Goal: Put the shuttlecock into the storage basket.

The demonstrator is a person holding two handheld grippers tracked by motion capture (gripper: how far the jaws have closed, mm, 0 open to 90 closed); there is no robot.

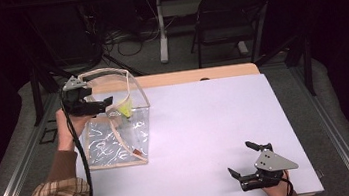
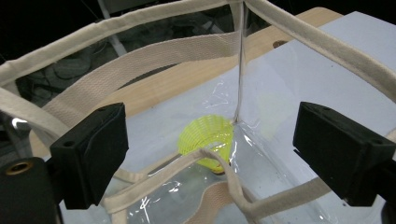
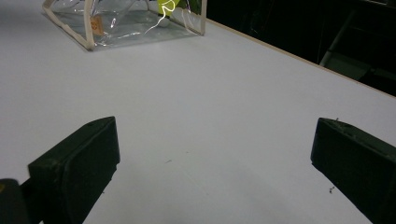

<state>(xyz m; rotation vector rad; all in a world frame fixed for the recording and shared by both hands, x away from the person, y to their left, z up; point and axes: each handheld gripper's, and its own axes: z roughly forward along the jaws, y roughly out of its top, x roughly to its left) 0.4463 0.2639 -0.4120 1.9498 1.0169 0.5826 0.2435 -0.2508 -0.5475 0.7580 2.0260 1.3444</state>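
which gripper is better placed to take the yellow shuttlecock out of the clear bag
Left, most likely. The left gripper is at the clear bag's open top, jaws open, with the yellow shuttlecock lying just below them. The right gripper rests open at the table's near right corner, far from the bag.

Clear plastic bag (image 1: pixel 116 130) with cream webbing trim stands open at left of frame; yellow shuttlecock (image 1: pixel 125 108) lies inside.

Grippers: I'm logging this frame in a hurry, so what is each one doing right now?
Left gripper: open, jaws over the clear bag, holding nothing.
Right gripper: open, empty, above the white table.
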